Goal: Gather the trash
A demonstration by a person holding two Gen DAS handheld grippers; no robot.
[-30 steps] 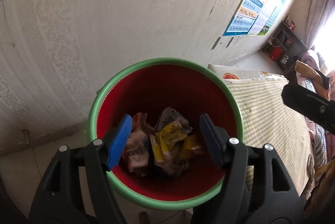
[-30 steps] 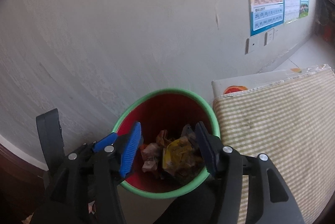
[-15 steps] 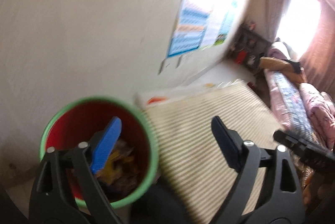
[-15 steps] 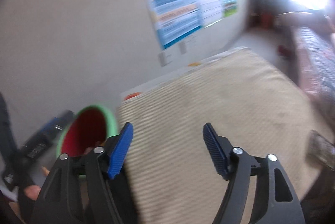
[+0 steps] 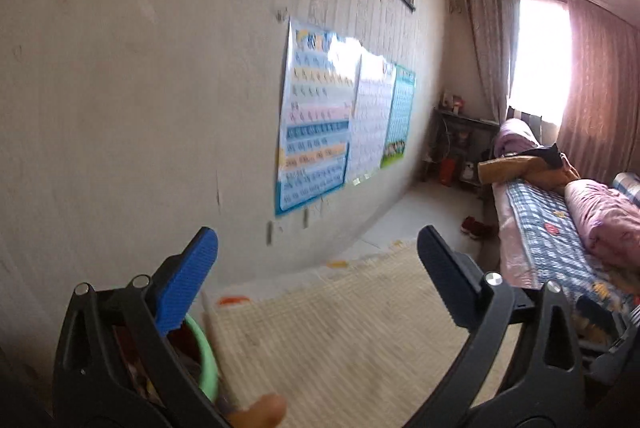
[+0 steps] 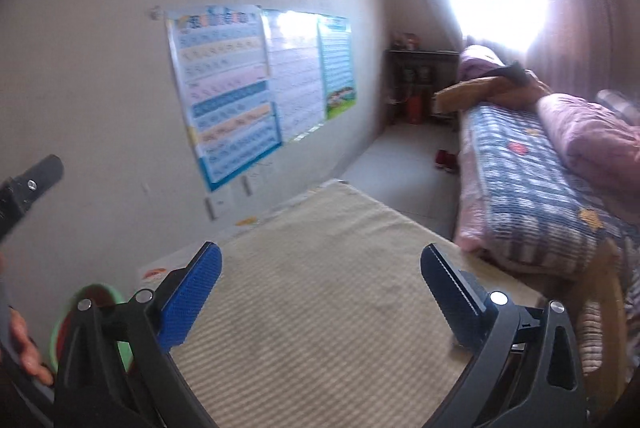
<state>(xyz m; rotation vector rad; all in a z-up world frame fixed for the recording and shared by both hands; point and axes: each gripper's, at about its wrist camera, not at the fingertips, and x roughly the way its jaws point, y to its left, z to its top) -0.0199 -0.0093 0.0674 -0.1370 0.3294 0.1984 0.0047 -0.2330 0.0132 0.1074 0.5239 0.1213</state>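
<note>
The red bucket with a green rim (image 5: 202, 360) sits low at the left of the left wrist view, mostly hidden behind my left finger, with wrappers inside. It also shows at the lower left of the right wrist view (image 6: 100, 294). My left gripper (image 5: 316, 276) is open and empty, raised above the striped table cloth (image 5: 340, 340). My right gripper (image 6: 320, 292) is open and empty above the same cloth (image 6: 320, 268). The tip of the left gripper (image 6: 30, 183) shows at the right wrist view's left edge.
Posters (image 5: 320, 131) hang on the wall behind the table. A bed with a blue checked cover and pink quilts (image 6: 532, 179) stands to the right. A dark shelf (image 5: 464, 147) stands in the far corner by the curtained window. Red shoes (image 6: 446, 159) lie on the floor.
Both grippers have swung up and to the right, away from the bucket. The bucket went from the middle of both views to the lower left. Both stay open and empty.
</note>
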